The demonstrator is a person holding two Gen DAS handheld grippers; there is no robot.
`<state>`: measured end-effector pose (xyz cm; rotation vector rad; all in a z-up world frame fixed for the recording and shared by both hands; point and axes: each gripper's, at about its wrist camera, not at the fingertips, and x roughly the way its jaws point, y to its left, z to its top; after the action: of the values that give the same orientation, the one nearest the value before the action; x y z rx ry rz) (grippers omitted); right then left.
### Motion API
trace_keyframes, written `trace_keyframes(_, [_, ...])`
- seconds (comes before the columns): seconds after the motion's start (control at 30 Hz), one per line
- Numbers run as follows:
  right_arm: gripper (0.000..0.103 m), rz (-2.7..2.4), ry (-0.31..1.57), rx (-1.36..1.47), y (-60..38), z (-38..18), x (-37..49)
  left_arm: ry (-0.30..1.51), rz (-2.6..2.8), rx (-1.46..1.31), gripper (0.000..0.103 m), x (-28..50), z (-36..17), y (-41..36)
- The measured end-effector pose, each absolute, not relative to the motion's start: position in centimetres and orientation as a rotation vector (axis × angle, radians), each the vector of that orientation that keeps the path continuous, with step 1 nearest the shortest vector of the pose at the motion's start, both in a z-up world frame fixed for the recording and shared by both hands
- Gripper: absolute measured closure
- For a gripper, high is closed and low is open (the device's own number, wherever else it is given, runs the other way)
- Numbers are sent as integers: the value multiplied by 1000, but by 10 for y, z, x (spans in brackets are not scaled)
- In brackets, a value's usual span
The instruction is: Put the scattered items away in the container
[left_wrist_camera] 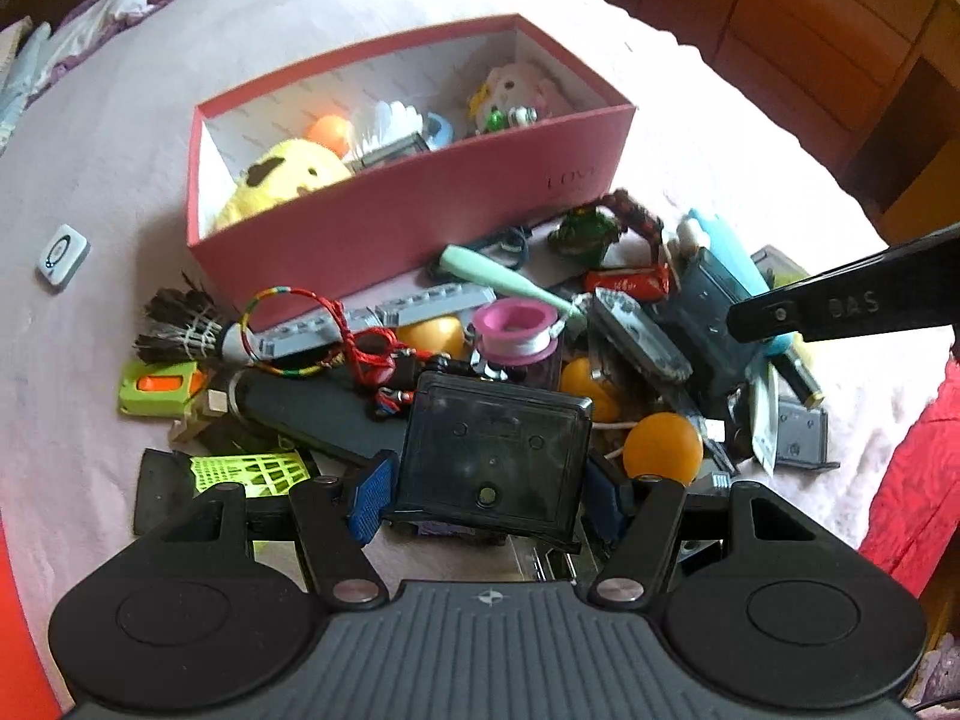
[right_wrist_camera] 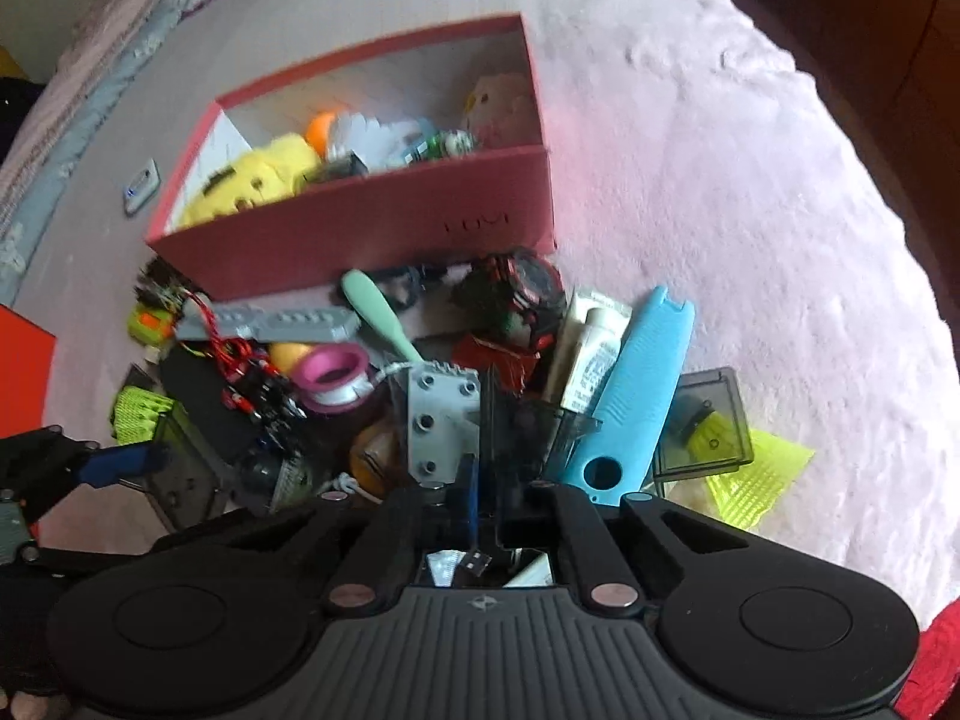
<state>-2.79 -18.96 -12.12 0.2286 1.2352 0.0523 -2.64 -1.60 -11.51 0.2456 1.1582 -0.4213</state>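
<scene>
Smoky plastic case [left_wrist_camera: 495, 450], broad face up, clamped between left gripper [left_wrist_camera: 489, 495] fingers.

The right hand-held gripper [right_wrist_camera: 480, 495] hangs low over a heap of clutter on the pink bed cover [right_wrist_camera: 750, 210], its fingers drawn close around something dark. Just ahead lie a grey studded brick [right_wrist_camera: 441, 414] and a blue case [right_wrist_camera: 636, 396]. Beyond the heap stands the pink box [right_wrist_camera: 384, 234], holding a yellow plush [right_wrist_camera: 258, 177].

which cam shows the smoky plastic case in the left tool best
Left wrist view: the smoky plastic case sits centred between the left tool's blue pads, its whole face visible. The right wrist view catches only its blurred corner at the left.
</scene>
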Motion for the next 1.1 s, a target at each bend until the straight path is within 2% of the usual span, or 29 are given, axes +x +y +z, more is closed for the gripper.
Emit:
trace_keyframes(0.57, [98,128,1123,322,-192,-63,-6,1075,-390,216,39,-4,-73,-11])
trace_keyframes(1.1, [98,164,1042,337,-185,-30,46,1000,-386,237,39,52,-44,-18])
